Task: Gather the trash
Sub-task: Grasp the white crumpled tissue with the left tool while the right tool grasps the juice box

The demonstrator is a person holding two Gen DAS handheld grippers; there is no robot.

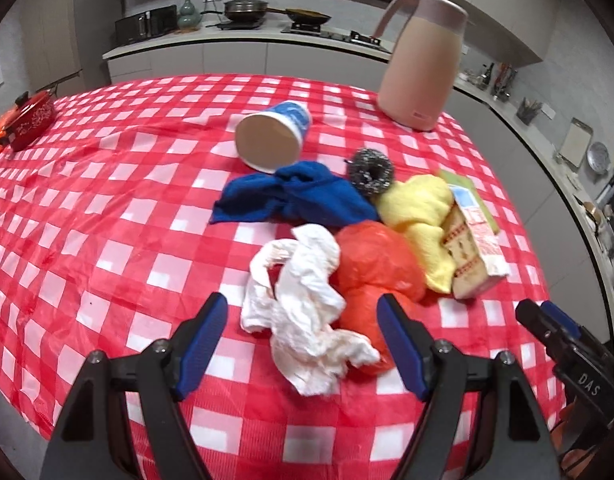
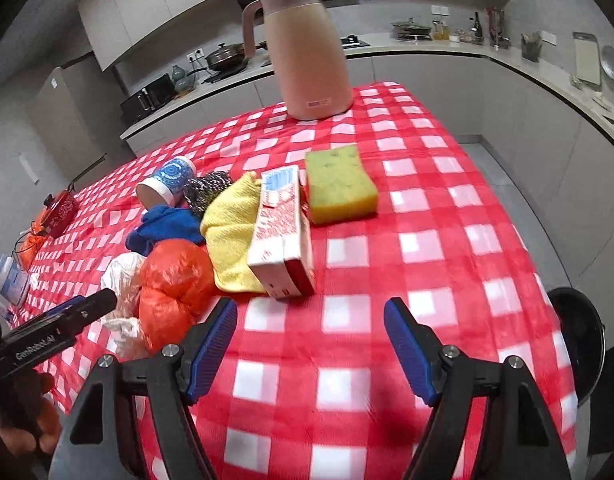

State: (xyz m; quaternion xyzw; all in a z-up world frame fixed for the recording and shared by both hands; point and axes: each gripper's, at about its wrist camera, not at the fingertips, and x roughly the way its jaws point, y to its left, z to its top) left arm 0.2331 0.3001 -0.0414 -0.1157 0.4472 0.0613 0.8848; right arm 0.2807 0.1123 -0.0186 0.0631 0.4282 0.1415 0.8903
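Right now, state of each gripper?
Left gripper: open, holding nothing, white crumpled tissue lies between its fingers.
Right gripper: open, empty.

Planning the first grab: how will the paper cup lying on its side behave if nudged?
The paper cup lies on its side, so it would probably roll in a curve. It looks empty, so likely light. Its thin wall may crush under a firm squeeze.
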